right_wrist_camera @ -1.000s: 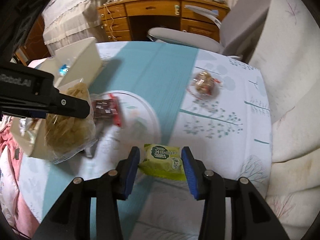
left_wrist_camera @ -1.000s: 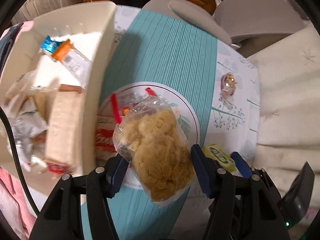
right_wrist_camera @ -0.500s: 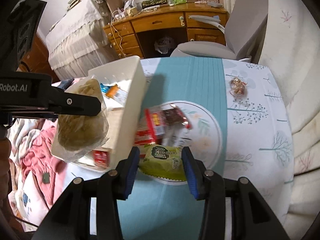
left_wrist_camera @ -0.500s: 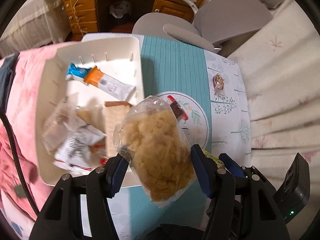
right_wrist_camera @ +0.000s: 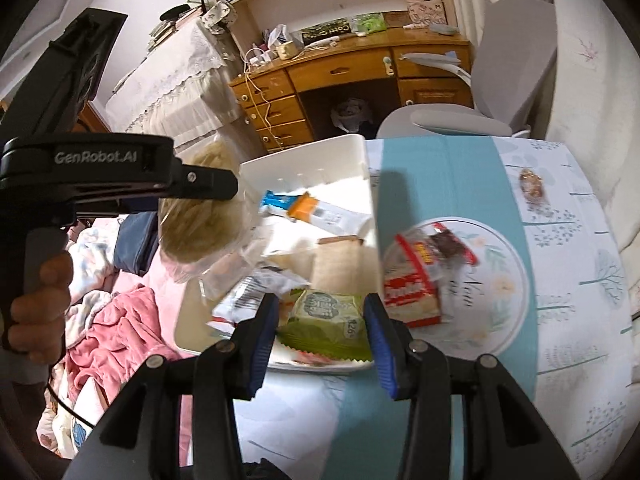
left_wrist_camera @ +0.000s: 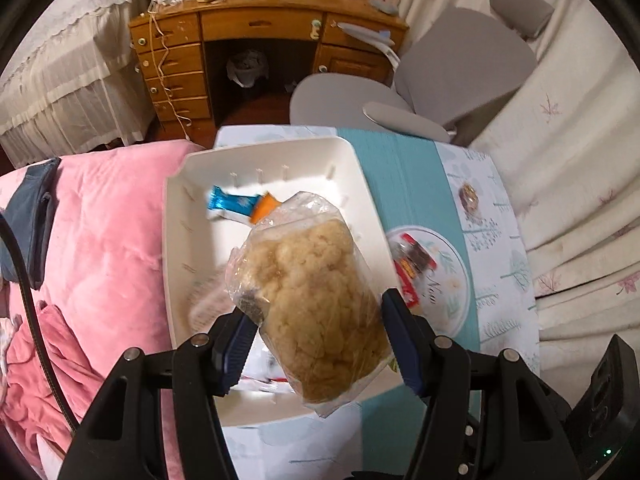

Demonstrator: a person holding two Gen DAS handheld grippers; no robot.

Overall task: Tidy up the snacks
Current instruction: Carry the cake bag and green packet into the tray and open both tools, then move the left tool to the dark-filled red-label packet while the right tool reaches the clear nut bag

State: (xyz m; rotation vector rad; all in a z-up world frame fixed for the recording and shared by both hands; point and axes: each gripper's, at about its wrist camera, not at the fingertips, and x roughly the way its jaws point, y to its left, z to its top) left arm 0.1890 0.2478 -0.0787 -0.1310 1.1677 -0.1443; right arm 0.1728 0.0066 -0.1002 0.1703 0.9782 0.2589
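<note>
My left gripper (left_wrist_camera: pixel 316 336) is shut on a clear bag of yellow puffed snacks (left_wrist_camera: pixel 316 304) and holds it above the white bin (left_wrist_camera: pixel 176 240). The bin holds a blue and orange bar (left_wrist_camera: pixel 240 205) and several wrappers. My right gripper (right_wrist_camera: pixel 322 332) is shut on a green snack packet (right_wrist_camera: pixel 326 318) above the bin's near right corner (right_wrist_camera: pixel 370 208). In the right wrist view the left gripper (right_wrist_camera: pixel 208 184) carries the puffed bag (right_wrist_camera: pixel 200 228) over the bin's left side. A round plate (right_wrist_camera: pixel 508 304) beside the bin holds red-wrapped snacks (right_wrist_camera: pixel 412 292).
A small wrapped candy (right_wrist_camera: pixel 532 186) lies on the patterned tablecloth (right_wrist_camera: pixel 580 320) at the far right. A pink blanket (left_wrist_camera: pixel 100 240) lies left of the table. A grey chair (left_wrist_camera: pixel 440 80) and a wooden desk (left_wrist_camera: pixel 256 32) stand behind.
Both grippers have risen and moved left, from over the plate to over the bin, each still holding its snack.
</note>
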